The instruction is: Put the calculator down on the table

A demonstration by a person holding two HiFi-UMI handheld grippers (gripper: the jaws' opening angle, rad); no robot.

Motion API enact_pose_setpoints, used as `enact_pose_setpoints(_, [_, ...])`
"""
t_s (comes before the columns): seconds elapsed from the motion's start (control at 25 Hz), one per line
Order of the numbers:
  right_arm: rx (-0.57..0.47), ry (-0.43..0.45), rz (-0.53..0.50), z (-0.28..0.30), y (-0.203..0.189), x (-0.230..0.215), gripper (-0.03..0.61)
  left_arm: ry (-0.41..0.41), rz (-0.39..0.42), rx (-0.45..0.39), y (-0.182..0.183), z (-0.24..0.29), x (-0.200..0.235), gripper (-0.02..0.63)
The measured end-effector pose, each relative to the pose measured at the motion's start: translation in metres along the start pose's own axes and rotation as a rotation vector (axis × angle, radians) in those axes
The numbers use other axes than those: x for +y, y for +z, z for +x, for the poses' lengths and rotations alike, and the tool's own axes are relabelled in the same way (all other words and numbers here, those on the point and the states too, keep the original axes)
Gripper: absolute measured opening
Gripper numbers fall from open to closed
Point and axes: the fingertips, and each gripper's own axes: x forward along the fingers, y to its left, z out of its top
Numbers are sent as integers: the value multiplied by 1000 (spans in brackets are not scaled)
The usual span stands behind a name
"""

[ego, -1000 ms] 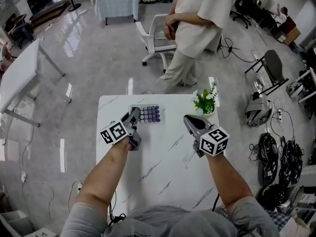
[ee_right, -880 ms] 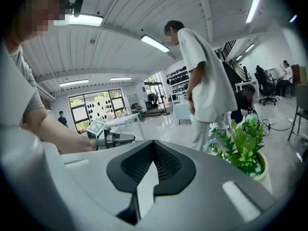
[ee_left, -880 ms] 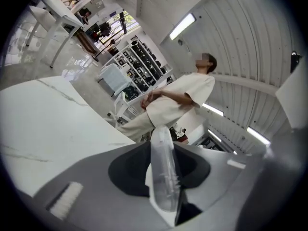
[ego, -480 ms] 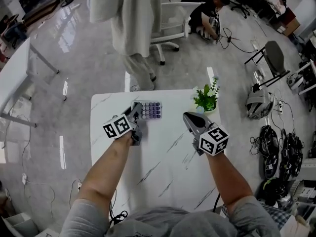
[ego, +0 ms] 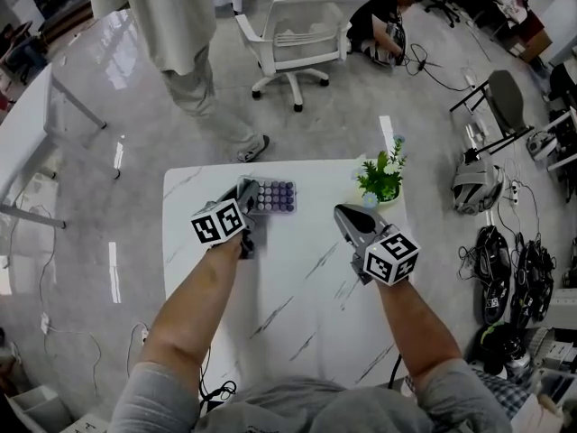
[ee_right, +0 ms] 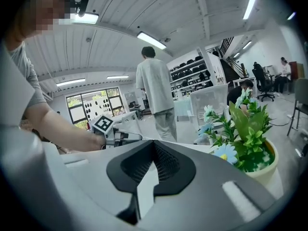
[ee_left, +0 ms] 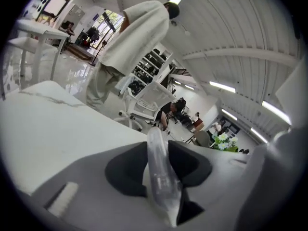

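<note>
The calculator (ego: 272, 197), a grey slab with rows of purple keys, lies flat near the table's far edge. My left gripper (ego: 244, 202) is shut on its left end. In the left gripper view its thin translucent edge (ee_left: 161, 182) stands pinched between the jaws of my left gripper (ee_left: 157, 146). I cannot tell whether the calculator touches the white marble table (ego: 288, 305). My right gripper (ego: 348, 217) is shut and empty to the right of the calculator. The right gripper view shows that gripper (ee_right: 153, 150) with nothing in it, and my left gripper (ee_right: 126, 137) across the table.
A small potted plant (ego: 379, 180) with green leaves and pale flowers (ee_right: 245, 138) stands at the table's far right corner, close to my right gripper. A white office chair (ego: 293, 48) and a walking person (ego: 171, 25) are beyond the table. Another person (ego: 379, 12) crouches on the floor.
The standing person has walked from the table's far side off to the left. Both grippers have stayed nearly in place, the left still holding the calculator.
</note>
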Motion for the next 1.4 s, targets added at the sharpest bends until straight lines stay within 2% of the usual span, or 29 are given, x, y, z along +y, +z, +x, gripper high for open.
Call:
enact_pose_setpoints(0.2, [1,6,6,0,-2,2,3,122,176,41,-1,-3,14,213])
enact_pose_setpoints(0.32, [1,5,6,-2,-1,3,3,211,333,90,-7,-5,23,216])
enact_pose_setpoints(0.4, [-3,4,4,-5,2,4,3,241,433,105,-6,-7,23,214])
enact_pose_setpoints(0.48, [-8,-1,1,-9,6,3,3,234,441,97,-4,-9,21,219])
enact_pose_setpoints(0.6, [-12,-9,-1,-16,10,3,3,206,374,62,2,-19,18,234])
enact_pose_setpoints(0.8, [-23,-6,-4,-26,25,11,3,146,321,-6,22,-53,-3,253])
enact_pose_setpoints(1.0, [-49,9,-5,-44,49,35,3,12,273,-87,37,-109,-48,253])
enact_pose_setpoints(1.08, [-59,10,-4,-52,57,49,3,-57,276,-121,43,-136,-69,253])
enact_pose_setpoints(1.2, [-72,5,-9,-66,70,71,3,-168,324,-167,56,-177,-99,243])
enact_pose_setpoints(1.4, [-105,-28,-30,-97,86,106,3,-297,383,-219,68,-249,-133,132])
